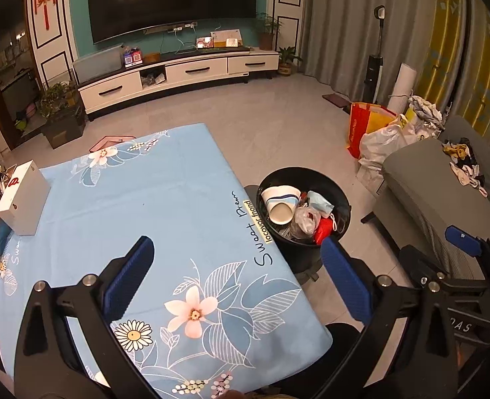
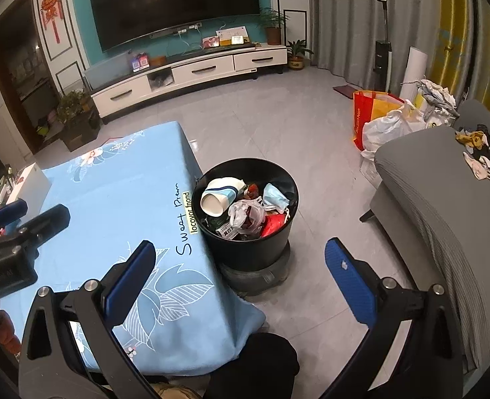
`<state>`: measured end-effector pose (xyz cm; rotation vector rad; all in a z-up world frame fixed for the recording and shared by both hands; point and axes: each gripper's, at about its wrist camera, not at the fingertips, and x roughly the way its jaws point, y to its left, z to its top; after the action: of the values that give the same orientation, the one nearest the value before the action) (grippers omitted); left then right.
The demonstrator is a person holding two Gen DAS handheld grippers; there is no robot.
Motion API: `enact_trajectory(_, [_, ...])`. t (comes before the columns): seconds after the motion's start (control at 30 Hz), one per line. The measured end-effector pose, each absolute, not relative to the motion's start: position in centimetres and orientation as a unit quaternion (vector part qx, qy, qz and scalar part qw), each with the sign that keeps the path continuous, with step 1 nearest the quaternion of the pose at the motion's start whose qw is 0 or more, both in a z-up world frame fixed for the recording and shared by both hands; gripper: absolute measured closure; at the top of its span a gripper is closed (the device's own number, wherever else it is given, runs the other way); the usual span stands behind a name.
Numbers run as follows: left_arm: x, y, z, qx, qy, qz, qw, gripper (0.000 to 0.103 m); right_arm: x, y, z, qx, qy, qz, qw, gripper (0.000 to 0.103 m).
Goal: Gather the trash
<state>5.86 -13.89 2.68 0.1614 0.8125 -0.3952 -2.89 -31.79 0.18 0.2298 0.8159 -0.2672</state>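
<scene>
I am holding my left gripper (image 1: 236,282) above the table (image 1: 151,199), its fingers (image 1: 130,277) spread wide and gripping nothing. I am holding my right gripper (image 2: 241,282) beside the table's edge, over the floor, fingers (image 2: 349,282) likewise apart and empty. The black bin (image 2: 279,239) is standing on the floor, touching the table's side. It is containing the trash: a paper cup (image 2: 220,196) lying on its side, a blue face mask (image 2: 275,194), a crumpled clear bag (image 2: 245,214), red wrapping (image 2: 273,224) and a printed carton (image 2: 229,231). A white box (image 1: 23,198) is sitting on the table's far left corner.
</scene>
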Motion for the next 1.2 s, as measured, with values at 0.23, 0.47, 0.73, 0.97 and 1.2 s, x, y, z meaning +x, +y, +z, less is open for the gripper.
enact_trajectory(0.23, [5.1,-13.9,2.9,0.086,0.386,-0.188,0.899,0.003,-3.1,-31.7,0.4,0.111,0.392,-0.13,0.904,0.003])
enact_trajectory(0.47, [4.7,-13.5,3.1,0.087,0.384,-0.184,0.901,0.003,-3.5,-31.8,0.5,0.108,0.39,-0.129,0.905,0.003])
enact_trajectory(0.73, [4.7,-13.5,3.1,0.087,0.385,-0.185,0.9,0.003,-3.5,-31.8,0.6,0.11,0.391,-0.13,0.904,0.003])
enact_trajectory(0.97, [4.7,-13.7,3.2,0.088,0.387,-0.184,0.899,0.003,-3.5,-31.7,0.6,0.109,0.392,-0.129,0.905,0.003])
enact_trajectory(1.2, [4.7,-13.6,3.2,0.087,0.39,-0.186,0.898,0.003,-3.3,-31.6,0.6,0.108,0.392,-0.127,0.905,0.003])
